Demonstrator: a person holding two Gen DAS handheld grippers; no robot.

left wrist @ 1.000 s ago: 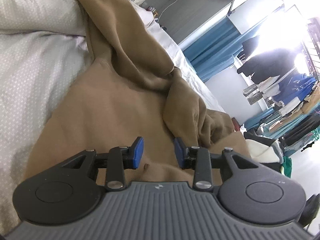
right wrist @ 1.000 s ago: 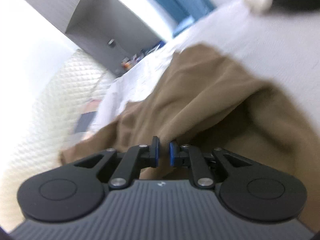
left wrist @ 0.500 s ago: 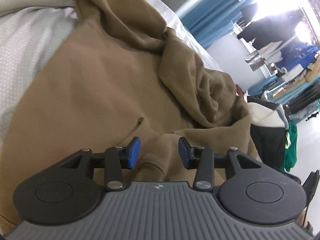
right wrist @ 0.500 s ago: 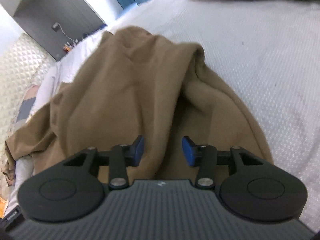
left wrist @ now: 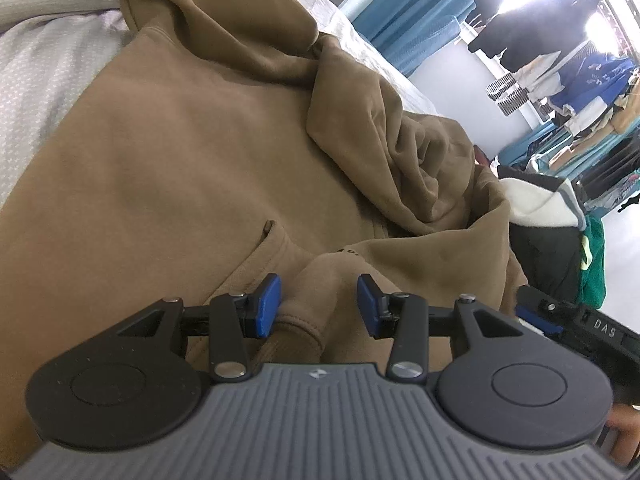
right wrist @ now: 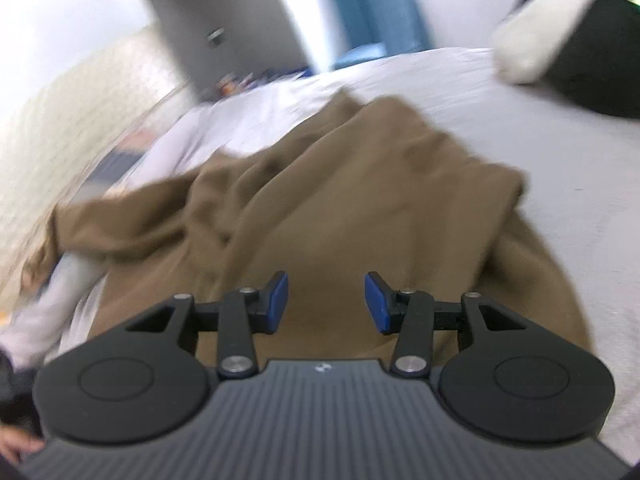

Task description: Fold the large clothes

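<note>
A large brown hooded sweatshirt (left wrist: 192, 152) lies spread on a white bed (left wrist: 36, 68), its sleeve bunched in folds (left wrist: 404, 160) toward the right. My left gripper (left wrist: 318, 306) is open, its blue pads either side of a cuff-like fold of the sweatshirt (left wrist: 316, 300) close below. In the right wrist view the same sweatshirt (right wrist: 360, 208) lies rumpled on the bed (right wrist: 580, 160). My right gripper (right wrist: 326, 302) is open and empty just above the brown fabric. The right wrist view is blurred by motion.
A pile of black, white and green clothes (left wrist: 560, 224) lies at the bed's far right, also in the right wrist view (right wrist: 560, 40). A rack of hanging clothes (left wrist: 560, 60) and blue curtains (left wrist: 420, 28) stand beyond. A padded headboard (right wrist: 80, 100) is at left.
My right gripper has opened and let go of the sweatshirt, then swung left. My left gripper has moved along the garment to the cuff fold, its jaws opening wider.
</note>
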